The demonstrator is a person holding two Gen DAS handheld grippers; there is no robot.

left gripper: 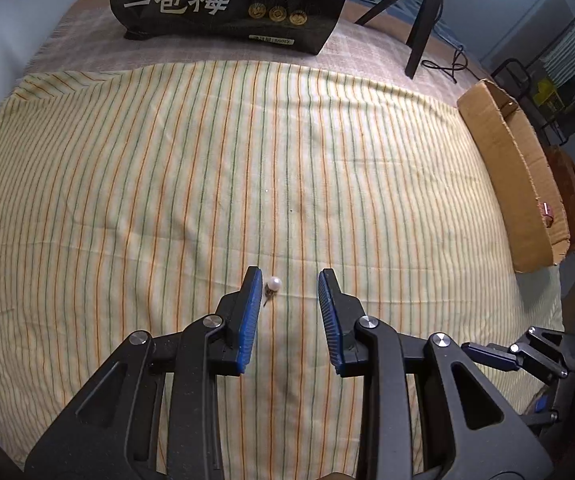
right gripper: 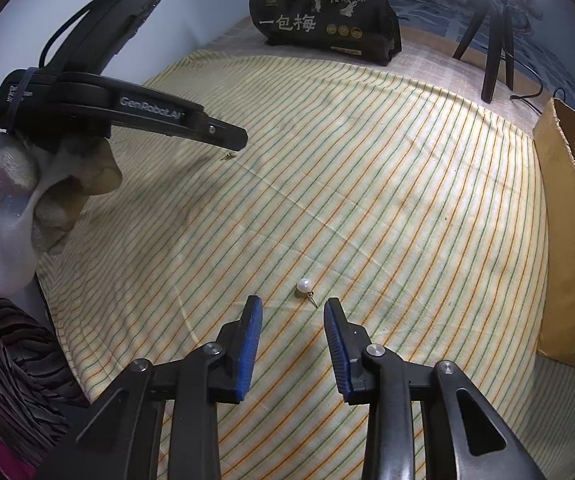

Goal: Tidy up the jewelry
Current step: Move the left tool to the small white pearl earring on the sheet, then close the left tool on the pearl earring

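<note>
A white pearl stud earring (left gripper: 274, 283) lies on the striped cloth (left gripper: 207, 160), just right of my left gripper's left fingertip. My left gripper (left gripper: 289, 280) is open and empty. In the right wrist view another pearl earring (right gripper: 304, 285) with its post lies just beyond my right gripper (right gripper: 293, 306), which is open and empty. The left gripper (right gripper: 229, 142) shows there at the upper left, held by a gloved hand, with a tiny earring post visible under its tip. The right gripper also shows at the lower right of the left wrist view (left gripper: 487, 354).
A cardboard box (left gripper: 515, 184) stands at the cloth's right edge; in the right wrist view it (right gripper: 563, 216) holds pearl jewelry. A black printed bag (left gripper: 227, 0) and a black tripod (left gripper: 423, 12) stand at the back.
</note>
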